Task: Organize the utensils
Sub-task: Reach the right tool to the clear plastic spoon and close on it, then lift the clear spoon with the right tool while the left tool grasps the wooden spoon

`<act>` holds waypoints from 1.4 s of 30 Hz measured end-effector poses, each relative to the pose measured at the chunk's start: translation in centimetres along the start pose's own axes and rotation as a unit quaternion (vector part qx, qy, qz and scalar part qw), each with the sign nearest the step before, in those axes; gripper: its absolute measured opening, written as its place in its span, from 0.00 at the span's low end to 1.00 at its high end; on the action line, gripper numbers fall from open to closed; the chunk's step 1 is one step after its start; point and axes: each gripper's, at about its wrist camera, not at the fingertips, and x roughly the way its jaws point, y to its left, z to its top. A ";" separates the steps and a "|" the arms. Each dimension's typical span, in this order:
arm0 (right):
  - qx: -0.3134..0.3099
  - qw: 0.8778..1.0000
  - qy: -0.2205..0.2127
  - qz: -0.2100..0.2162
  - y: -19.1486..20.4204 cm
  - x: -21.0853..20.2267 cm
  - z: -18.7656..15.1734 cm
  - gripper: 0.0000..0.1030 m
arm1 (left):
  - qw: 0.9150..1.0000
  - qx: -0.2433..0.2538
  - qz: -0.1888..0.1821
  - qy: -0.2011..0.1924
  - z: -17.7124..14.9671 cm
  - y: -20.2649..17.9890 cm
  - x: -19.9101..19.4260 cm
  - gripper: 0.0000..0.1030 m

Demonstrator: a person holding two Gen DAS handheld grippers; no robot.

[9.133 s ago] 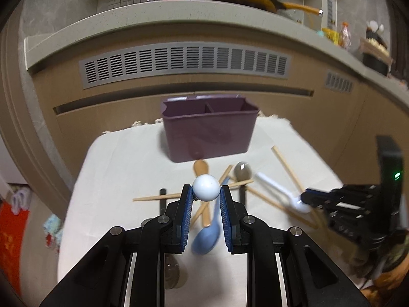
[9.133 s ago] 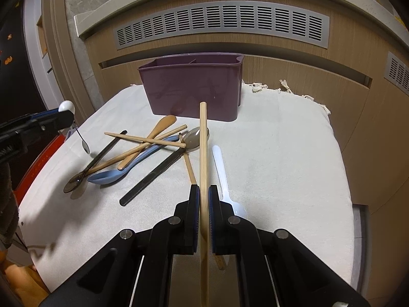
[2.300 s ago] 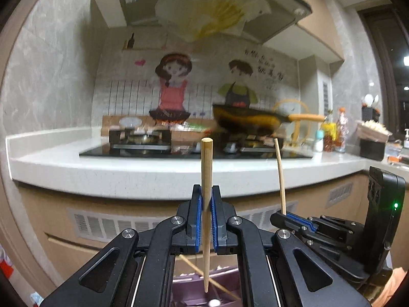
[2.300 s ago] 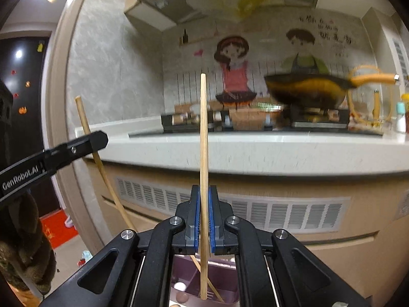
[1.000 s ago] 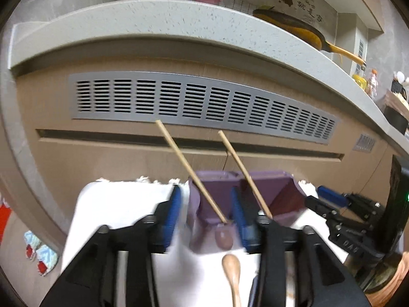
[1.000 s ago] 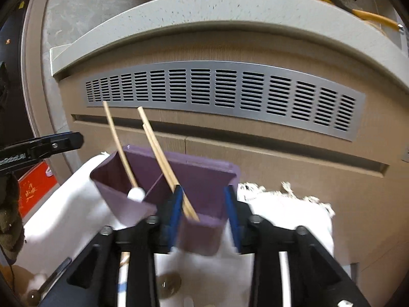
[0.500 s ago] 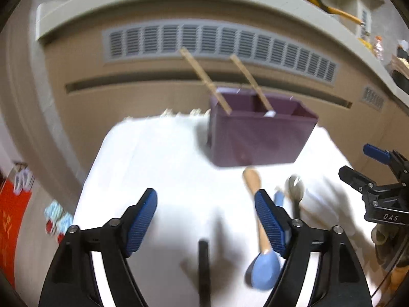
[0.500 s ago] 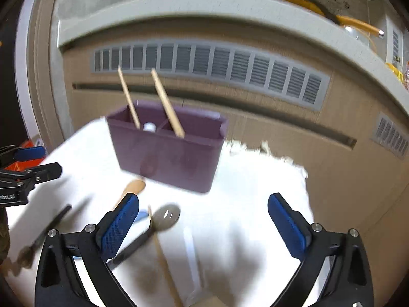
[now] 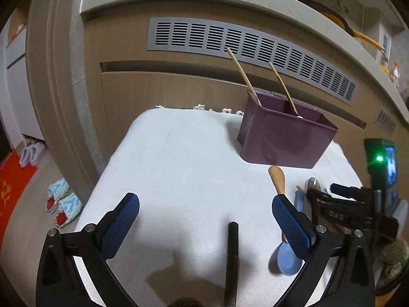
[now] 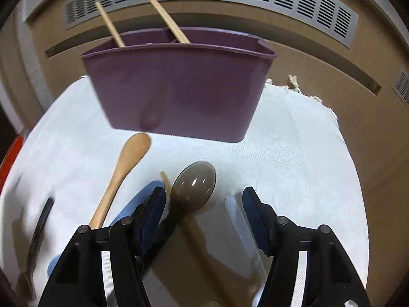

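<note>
On a white cloth [image 10: 294,153], at its far edge: one purple plastic caddy [image 10: 179,89], glossy, with an inner divider; two wooden chopsticks [image 10: 166,15] stand in it, leaning left.
Nearer, loose on the cloth: wooden spoon [image 10: 122,171], bowl toward the caddy; dark metal spoon [image 10: 194,184]; blue spoon [image 9: 287,258]; clear plastic handle [image 10: 240,220]; black handle [image 9: 231,250]; another chopstick, mostly hidden.
Left gripper [image 9: 204,217]: jaws opening, very wide, holding nothing, the black handle lying between them.
Right gripper [image 10: 204,204]: jaws closing, not yet gripping, the dark metal spoon's neck between them.
Behind: wooden cabinet front with grey vent grille [image 9: 242,46], pale countertop above. Left on the floor: slippers [image 9: 61,202], red mat.
</note>
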 end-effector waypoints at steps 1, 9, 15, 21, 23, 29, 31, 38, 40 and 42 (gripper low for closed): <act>0.003 1.000 0.003 -0.001 0.0 0.2 0.1 0.59 | 1.000 -0.002 0.001 0.000 0.0 0.2 0.1 1.00; -0.005 1.000 0.017 0.014 1.1 1.0 0.5 0.33 | 1.000 -0.020 -0.007 0.002 0.0 0.9 0.5 1.00; -0.033 0.999 -0.006 0.029 1.0 -1.2 -0.2 0.31 | 1.000 0.004 -0.024 -0.020 -0.2 -0.3 0.2 1.00; -0.021 0.998 -0.056 0.032 -2.0 -4.8 -0.7 0.31 | 0.996 0.064 -0.060 0.028 0.6 -4.7 1.6 1.00; -0.021 0.997 -0.068 0.028 -2.6 -5.9 -1.0 0.31 | 0.991 0.081 -0.080 0.068 0.9 -6.7 2.8 1.00; -0.019 0.994 -0.100 0.029 -4.4 -7.2 -2.2 0.32 | 0.984 0.128 -0.092 0.083 1.6 -11.1 5.4 0.62; -0.008 0.994 -0.102 0.036 -5.1 -7.3 -2.5 0.32 | 0.981 0.136 -0.099 0.095 2.2 -12.0 6.5 0.61; 0.026 0.994 -0.082 0.065 -7.2 -5.7 -3.3 0.32 | 0.976 0.171 -0.039 0.132 3.9 -14.8 11.0 0.52; 0.028 0.994 -0.082 0.072 -7.3 -5.6 -3.4 0.32 | 0.974 0.169 -0.027 0.148 4.2 -15.0 12.5 0.47; 0.030 0.993 -0.085 0.078 -7.5 -5.7 -3.4 0.32 | 0.972 0.159 -0.026 0.169 4.4 -15.0 13.8 0.41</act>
